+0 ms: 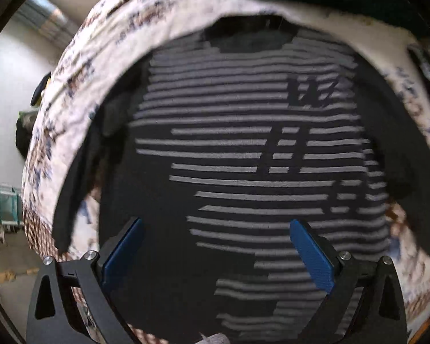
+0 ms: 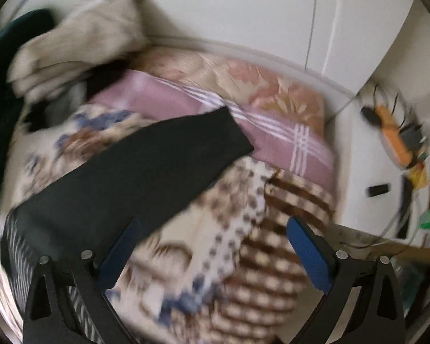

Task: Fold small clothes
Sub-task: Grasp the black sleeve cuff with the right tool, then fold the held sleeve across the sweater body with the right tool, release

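A black shirt with grey stripes lies spread flat on a patterned bedspread, collar at the top of the left wrist view. My left gripper hovers over the shirt's lower half, open, with nothing between its blue pads. In the right wrist view one black sleeve stretches diagonally across the bedspread, and a striped edge of the shirt shows at far left. My right gripper is open over the bedspread, just right of the sleeve, holding nothing.
A beige garment and a dark teal one are heaped at the upper left. A pink striped pillow and a floral one lie behind. A white bedside cabinet with an orange item stands right.
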{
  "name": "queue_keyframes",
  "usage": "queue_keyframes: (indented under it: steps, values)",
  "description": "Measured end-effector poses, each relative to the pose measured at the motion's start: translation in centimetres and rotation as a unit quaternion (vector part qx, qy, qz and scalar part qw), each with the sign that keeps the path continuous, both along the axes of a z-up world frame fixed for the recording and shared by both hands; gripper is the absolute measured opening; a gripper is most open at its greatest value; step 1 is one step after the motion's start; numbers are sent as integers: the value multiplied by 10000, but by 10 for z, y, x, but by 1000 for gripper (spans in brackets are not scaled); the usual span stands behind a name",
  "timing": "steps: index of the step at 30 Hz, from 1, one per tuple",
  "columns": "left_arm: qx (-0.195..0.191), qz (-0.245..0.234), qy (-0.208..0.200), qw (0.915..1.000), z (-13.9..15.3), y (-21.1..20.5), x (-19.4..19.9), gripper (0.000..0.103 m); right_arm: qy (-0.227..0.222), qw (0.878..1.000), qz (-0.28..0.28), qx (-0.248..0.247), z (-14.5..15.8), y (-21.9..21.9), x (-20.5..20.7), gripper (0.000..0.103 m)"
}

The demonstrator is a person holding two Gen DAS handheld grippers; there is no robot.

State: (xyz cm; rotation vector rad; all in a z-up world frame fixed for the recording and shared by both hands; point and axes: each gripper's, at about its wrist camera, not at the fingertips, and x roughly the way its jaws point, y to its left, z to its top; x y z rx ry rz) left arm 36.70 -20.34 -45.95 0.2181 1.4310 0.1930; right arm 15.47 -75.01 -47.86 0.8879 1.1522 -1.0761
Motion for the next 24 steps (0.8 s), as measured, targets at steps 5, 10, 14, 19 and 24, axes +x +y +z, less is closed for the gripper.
queue_keyframes:
  steps: [5, 10, 14, 19, 24]
  values:
    - [125, 100, 274, 9995, -57, -15, 17, 103, -357, 9951, -774, 499, -74, -47, -9, 72]
    - [-17, 118, 273, 9996, -83, -28, 33, 103, -930, 9830, -1540, 367, -97, -72, -18, 30]
    - [-184, 159, 195, 9995, -85, -24, 40, 103, -889, 9852, -1460, -154, -84, -72, -3, 8]
    - [-389, 259, 34, 9989, -70, -4, 45, 103, -835, 9917, -330, -919, -30, -38, 48, 7]
    - [-520, 412, -194, 9976, -52, 42, 50, 103, -1268, 9815, 755, -1220, 35, 27, 115, 7]
